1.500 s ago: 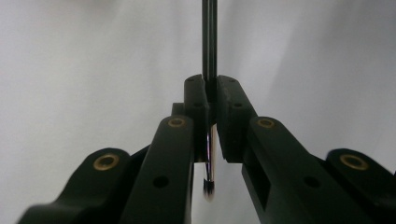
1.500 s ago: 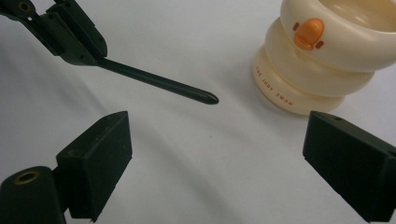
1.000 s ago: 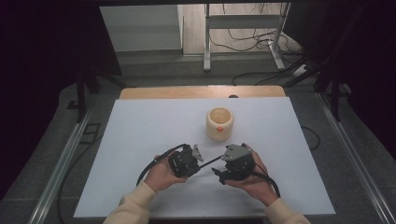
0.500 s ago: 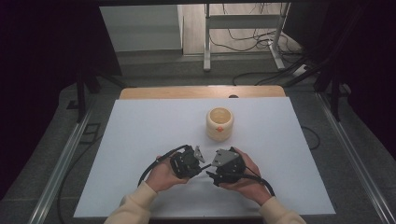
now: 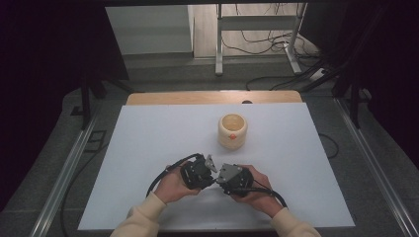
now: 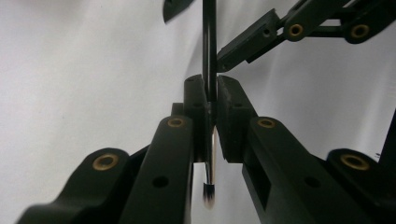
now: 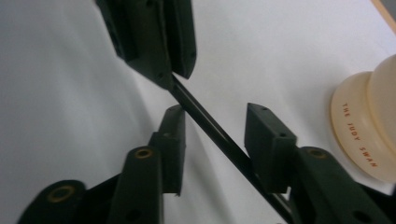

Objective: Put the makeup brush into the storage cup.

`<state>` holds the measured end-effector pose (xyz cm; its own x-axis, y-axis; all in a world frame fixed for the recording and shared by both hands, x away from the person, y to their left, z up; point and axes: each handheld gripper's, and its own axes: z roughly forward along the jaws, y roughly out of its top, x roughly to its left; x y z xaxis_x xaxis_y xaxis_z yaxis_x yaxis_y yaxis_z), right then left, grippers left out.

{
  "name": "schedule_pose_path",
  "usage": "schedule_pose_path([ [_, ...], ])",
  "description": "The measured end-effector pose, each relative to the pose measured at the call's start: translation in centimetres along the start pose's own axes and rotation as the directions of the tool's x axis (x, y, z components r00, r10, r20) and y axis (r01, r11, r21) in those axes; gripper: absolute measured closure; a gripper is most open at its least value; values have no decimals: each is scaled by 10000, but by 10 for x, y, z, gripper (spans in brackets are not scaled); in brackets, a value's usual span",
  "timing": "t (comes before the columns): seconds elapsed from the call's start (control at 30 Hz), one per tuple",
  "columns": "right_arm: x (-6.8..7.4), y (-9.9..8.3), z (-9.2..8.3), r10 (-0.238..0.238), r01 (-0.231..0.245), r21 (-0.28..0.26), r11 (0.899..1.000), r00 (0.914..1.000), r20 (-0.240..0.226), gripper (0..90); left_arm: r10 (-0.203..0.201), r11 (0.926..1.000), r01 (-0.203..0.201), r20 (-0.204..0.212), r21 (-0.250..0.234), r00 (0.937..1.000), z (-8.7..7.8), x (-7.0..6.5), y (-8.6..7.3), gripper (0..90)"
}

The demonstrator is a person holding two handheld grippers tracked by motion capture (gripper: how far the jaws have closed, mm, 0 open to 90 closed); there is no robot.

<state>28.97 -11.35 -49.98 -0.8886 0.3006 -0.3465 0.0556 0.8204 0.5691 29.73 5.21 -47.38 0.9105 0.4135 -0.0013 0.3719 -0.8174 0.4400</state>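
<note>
A thin brush with a black handle (image 6: 208,37) and a dark bristle tip (image 6: 208,198) is clamped upright between the pads of my left gripper (image 6: 211,88), which is shut on it. In the high view both hands hold the grippers nose to nose near the table's front: left gripper (image 5: 207,170), right gripper (image 5: 223,178). The brush handle (image 7: 224,137) runs diagonally through the gap of my right gripper (image 7: 217,121). Its jaws have just been closing around the handle, with a gap still showing on the right pad's side.
A cream cup (image 5: 232,131) with an orange mark stands behind the hands, mid-table; its lettered base (image 7: 359,140) is at the right of the right gripper view. The white table top (image 5: 148,148) spreads to both sides. Cables trail from both grippers.
The right hand has moved left, up against the left gripper. Its jaws have narrowed around the brush handle. The left hand has stayed where it was.
</note>
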Motion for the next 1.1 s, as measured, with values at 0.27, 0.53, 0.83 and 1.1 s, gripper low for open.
schedule_pose_path([
  [0.27,1,-1,-1,-458,460,18,9989,9978,-489,821,-432,9880,404,-155,-1490,9989,-13,6,-6,694],
  [0.53,-8,-5,-6,-185,184,-59,9998,9998,-119,831,-1295,9483,1022,-725,-3004,9889,-26,9,-11,325],
  [0.83,-15,-9,-9,457,-460,-255,9986,9989,-111,832,-1956,9126,1395,-1107,-3844,9744,-41,11,-24,171],
  [1.1,-24,-14,-13,1397,-1416,-577,9882,9896,-354,831,-2524,8932,1870,-1118,-4090,9612,-44,15,-40,138],
])
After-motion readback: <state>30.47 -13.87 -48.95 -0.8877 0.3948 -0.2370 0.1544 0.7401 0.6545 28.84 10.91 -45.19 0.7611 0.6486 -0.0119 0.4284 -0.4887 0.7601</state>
